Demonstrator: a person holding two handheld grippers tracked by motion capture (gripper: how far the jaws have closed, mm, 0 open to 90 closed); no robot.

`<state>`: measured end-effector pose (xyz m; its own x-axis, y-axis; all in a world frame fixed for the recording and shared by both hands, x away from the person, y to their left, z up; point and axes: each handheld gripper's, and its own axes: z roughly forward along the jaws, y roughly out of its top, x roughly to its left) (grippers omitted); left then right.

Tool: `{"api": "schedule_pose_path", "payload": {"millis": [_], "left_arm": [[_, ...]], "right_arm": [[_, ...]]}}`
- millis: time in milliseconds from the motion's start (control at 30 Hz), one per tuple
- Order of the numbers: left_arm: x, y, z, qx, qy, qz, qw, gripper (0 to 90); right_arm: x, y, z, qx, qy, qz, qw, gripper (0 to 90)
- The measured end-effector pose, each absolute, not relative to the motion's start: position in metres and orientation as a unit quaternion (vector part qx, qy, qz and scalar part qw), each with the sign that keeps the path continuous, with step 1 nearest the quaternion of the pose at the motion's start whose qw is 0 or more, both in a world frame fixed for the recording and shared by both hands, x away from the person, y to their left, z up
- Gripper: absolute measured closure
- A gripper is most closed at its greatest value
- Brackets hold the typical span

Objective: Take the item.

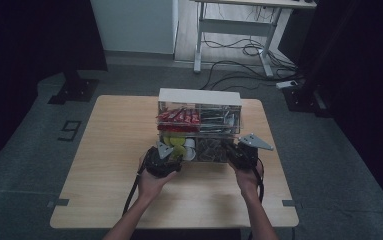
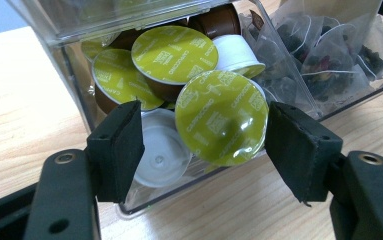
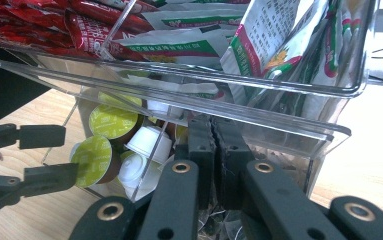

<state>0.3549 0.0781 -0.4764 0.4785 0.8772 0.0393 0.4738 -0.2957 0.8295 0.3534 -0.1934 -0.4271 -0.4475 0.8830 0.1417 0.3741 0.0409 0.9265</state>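
Reaching for a capsule in the lower drawer

My left gripper [image 2: 204, 145] stands wide open around a green-lidded capsule [image 2: 221, 124] at the drawer's [image 2: 144, 202] front, twelve o'clock; next, close. My right gripper [image 3: 213, 165] is shut, empty.

Red sachets [image 1: 179, 118] and green-printed packets [image 1: 219, 119] are stored in the upper tier, tea bags [image 2: 329, 60] in the lower right compartment. A white desk frame [image 1: 234, 30] and cables [image 1: 239, 65] are seen on the floor behind the wooden surface [image 1: 114, 150].
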Motion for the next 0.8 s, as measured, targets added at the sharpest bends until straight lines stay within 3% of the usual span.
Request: {"api": "schedule_pose_path", "payload": {"millis": [800], "left_arm": [[0.367,0.054,-0.488,0.767,0.445,0.257,0.384,32.1]], "right_arm": [[0.354,-0.194,-0.428,0.463,0.677,0.518,0.243,86.3]]}}
